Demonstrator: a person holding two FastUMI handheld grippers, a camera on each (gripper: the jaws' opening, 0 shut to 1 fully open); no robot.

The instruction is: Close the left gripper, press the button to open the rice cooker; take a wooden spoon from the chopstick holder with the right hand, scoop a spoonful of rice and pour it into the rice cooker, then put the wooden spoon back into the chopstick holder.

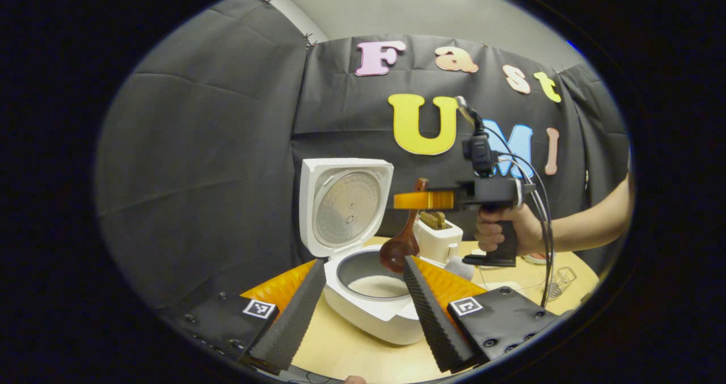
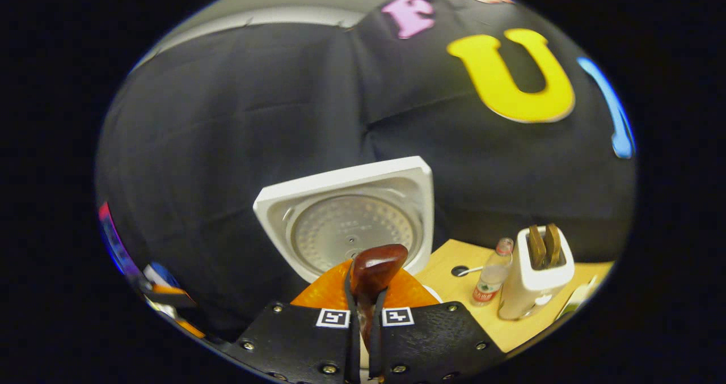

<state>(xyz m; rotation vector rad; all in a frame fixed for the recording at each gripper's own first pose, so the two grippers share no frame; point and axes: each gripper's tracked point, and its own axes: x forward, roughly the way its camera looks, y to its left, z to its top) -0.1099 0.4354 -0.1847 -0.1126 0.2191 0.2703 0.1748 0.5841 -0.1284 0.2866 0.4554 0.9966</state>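
Note:
The white rice cooker (image 1: 371, 316) stands open on the table, its lid (image 1: 346, 205) upright, with white rice (image 1: 379, 286) in the pot. My left gripper (image 1: 363, 262) is open, its fingers on either side of the pot's front. My right gripper (image 1: 417, 201), held by a hand (image 1: 505, 231), is shut on the handle of the wooden spoon (image 1: 404, 236). The spoon hangs steeply, its bowl just above the pot's right rim. In the right gripper view, the right gripper (image 2: 363, 293) clamps the spoon (image 2: 375, 264), which points toward the lid (image 2: 349, 225).
A white box (image 1: 438, 239) with brown pieces sticking out of its top stands right of the cooker, also seen as the white box (image 2: 536, 276) beside a small bottle (image 2: 492, 270). A wire rack (image 1: 558, 282) sits at the far right of the wooden table (image 1: 351, 350).

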